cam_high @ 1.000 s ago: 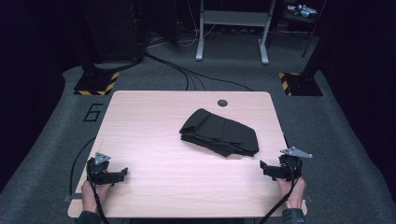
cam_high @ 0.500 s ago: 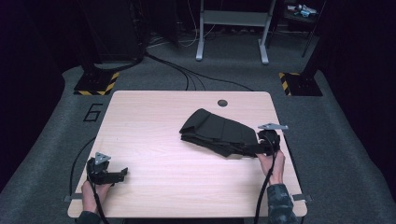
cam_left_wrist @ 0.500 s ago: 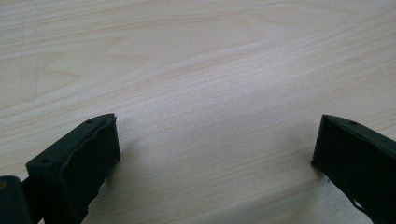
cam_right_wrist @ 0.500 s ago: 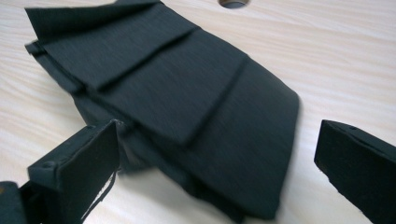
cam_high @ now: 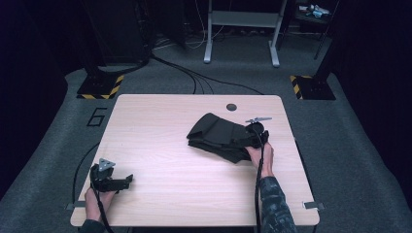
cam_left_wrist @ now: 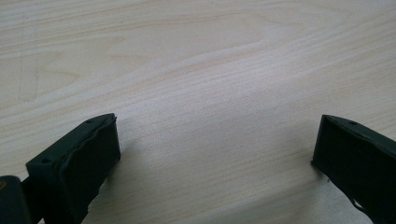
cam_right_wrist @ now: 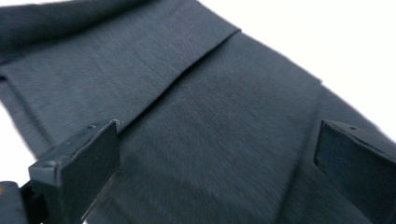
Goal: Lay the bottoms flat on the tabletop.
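Observation:
A folded black cloth (cam_high: pixel 218 136) lies on the wooden table (cam_high: pixel 160 131), right of centre. My right gripper (cam_high: pixel 250 137) is over the cloth's right end, held by a hand that reaches in from below. In the right gripper view its jaws stand wide apart, open, with the dark cloth (cam_right_wrist: pixel 187 116) spread beneath them and nothing pinched. My left gripper (cam_high: pixel 121 182) rests near the table's front left corner. It is open, and the left gripper view has bare wood (cam_left_wrist: pixel 210 93) between its black jaws.
A round dark grommet (cam_high: pixel 231 107) sits near the table's far edge. Beyond the table are a grey carpeted floor, cables, a metal stand's legs (cam_high: pixel 240 34) and two yellow-and-black striped bases (cam_high: pixel 99 87).
My right gripper has moved from the table's front right corner up and leftward onto the cloth's right end. The left gripper has stayed where it was.

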Tool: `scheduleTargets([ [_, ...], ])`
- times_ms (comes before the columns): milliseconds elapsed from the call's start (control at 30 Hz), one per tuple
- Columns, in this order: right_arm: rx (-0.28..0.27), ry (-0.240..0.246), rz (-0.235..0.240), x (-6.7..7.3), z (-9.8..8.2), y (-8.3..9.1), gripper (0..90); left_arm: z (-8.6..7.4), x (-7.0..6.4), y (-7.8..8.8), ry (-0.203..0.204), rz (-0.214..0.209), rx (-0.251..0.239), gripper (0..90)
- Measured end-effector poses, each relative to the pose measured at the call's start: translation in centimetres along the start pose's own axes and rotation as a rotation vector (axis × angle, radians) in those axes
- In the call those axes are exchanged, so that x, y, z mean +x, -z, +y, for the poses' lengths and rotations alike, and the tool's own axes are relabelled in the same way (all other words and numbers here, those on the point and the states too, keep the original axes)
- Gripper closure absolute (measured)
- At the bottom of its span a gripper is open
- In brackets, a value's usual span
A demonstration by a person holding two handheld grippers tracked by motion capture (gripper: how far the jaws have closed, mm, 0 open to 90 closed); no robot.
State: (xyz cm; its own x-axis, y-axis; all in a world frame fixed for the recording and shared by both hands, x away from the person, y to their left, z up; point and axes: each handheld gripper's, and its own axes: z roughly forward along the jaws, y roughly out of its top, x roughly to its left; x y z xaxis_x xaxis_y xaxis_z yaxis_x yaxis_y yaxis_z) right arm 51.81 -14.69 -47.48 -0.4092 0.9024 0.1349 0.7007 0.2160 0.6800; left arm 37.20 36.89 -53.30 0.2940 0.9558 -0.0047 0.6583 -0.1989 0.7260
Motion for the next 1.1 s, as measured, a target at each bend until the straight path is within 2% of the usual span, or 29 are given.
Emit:
scheduleTargets([
  [133,0.066,0.003,-0.009,0.0,-0.3,-2.0,0.0,0.0,0.0,0.0,-0.001,0.003,-0.001,0.4],
  [167,0.074,-0.013,0.004,0.0,-0.5,-2.2,0.0,0.0,0.0,0.0,-0.001,0.002,0.0,0.4],
  [200,0.065,-0.024,0.011,-0.2,-0.9,-2.4,0.0,0.0,0.0,0.0,-0.001,0.003,-0.001,0.4],
  [367,0.045,-0.007,0.011,0.2,-1.6,-2.1,0.5,0.0,0.0,0.0,0.0,0.001,-0.002,0.4],
  [700,0.055,0.048,0.065,2.1,-3.5,-0.7,2.6,0.0,0.0,0.0,-0.001,0.001,-0.001,0.4],
  [833,0.052,0.065,0.085,3.2,-4.7,0.2,3.1,0.0,0.0,0.0,-0.002,0.001,0.0,0.4],
  [900,0.047,0.089,0.089,4.1,-5.6,0.9,3.0,0.0,0.0,0.0,-0.002,0.001,0.0,0.4],
  [967,0.044,0.083,0.093,4.5,-5.9,1.1,2.8,0.0,0.0,0.0,-0.001,0.001,-0.002,0.4],
  [1033,0.029,0.09,0.09,5.1,-6.4,1.9,0.5,0.0,0.0,0.0,-0.001,0.001,-0.003,0.4],
  [1100,-0.023,0.088,0.088,5.2,-6.6,3.4,0.2,0.0,0.0,0.0,-0.001,0.001,-0.002,0.4],
])
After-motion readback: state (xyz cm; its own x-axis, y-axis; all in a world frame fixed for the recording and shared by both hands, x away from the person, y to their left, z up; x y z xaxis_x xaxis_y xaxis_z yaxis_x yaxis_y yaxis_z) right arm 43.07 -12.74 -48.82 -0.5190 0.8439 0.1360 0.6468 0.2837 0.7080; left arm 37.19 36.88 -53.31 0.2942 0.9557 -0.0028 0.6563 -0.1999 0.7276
